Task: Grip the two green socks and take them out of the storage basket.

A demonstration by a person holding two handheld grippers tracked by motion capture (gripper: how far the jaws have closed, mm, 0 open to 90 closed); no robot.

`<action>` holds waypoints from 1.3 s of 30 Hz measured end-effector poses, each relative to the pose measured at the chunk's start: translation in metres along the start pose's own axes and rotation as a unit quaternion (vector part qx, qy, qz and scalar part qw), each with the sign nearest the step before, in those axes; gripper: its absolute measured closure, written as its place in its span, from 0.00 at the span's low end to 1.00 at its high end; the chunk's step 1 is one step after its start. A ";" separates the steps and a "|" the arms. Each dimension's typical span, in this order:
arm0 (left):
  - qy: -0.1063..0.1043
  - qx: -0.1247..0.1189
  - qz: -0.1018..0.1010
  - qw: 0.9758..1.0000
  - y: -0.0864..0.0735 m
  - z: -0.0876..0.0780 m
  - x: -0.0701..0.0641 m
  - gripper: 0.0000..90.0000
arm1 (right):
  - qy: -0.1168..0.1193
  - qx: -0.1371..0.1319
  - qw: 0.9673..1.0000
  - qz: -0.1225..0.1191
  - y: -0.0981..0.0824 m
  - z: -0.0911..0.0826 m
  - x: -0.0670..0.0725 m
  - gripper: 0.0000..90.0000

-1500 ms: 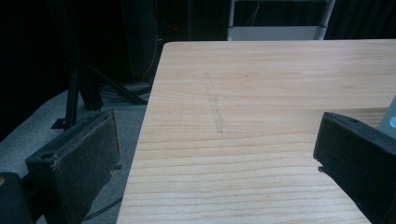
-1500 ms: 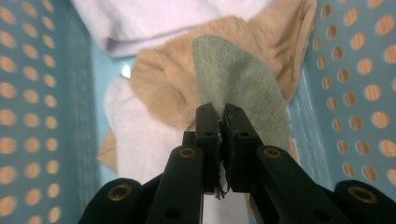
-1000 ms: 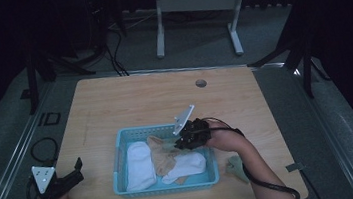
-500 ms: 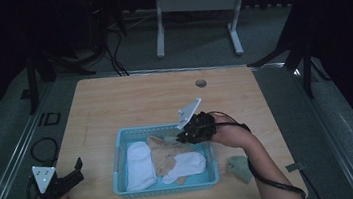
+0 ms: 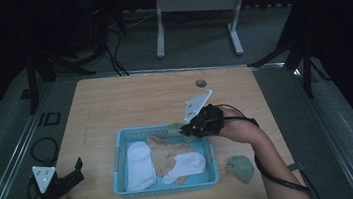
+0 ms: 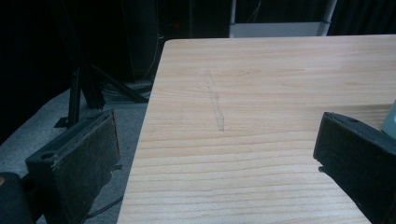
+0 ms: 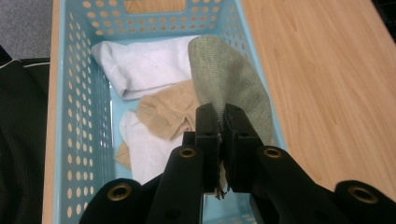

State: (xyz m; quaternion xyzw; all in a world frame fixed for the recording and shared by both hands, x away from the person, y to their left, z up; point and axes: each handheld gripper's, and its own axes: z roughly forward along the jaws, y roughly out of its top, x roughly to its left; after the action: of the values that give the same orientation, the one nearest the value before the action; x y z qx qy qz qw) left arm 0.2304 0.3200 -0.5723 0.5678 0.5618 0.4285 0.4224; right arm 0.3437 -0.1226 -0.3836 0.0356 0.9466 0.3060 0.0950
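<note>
Right gripper (image 5: pixel 183 127) risen, green sock (image 7: pixel 231 81) clamped; wooden table (image 5: pixel 129 100), dark room.

I worked at a pale wooden table (image 5: pixel 129 100) with 1 round hole (image 5: pixel 201 83) near its far edge and 1 faint scratch (image 6: pixel 215 105) towards its left side. 2 white socks (image 5: pixel 139 165) (image 5: pixel 184 165) lay touching 1 tan sock (image 5: pixel 165 153) between them. Beyond the table stood a grey metal stand (image 5: pixel 193 2), and black cables (image 5: pixel 44 145) trailed over the floor at the left.
</note>
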 end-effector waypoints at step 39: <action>0.002 0.001 -0.002 1.000 0.000 0.001 0.000 0.01 | -0.096 -0.015 0.986 0.134 -0.117 -0.060 -0.030 0.95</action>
State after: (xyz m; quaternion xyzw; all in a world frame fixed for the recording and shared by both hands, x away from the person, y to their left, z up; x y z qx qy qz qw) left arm 0.2310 0.3201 -0.5720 0.5662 0.5645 0.4279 0.4215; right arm 0.3603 -0.2552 -0.3994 0.1897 0.9152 0.3248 0.1445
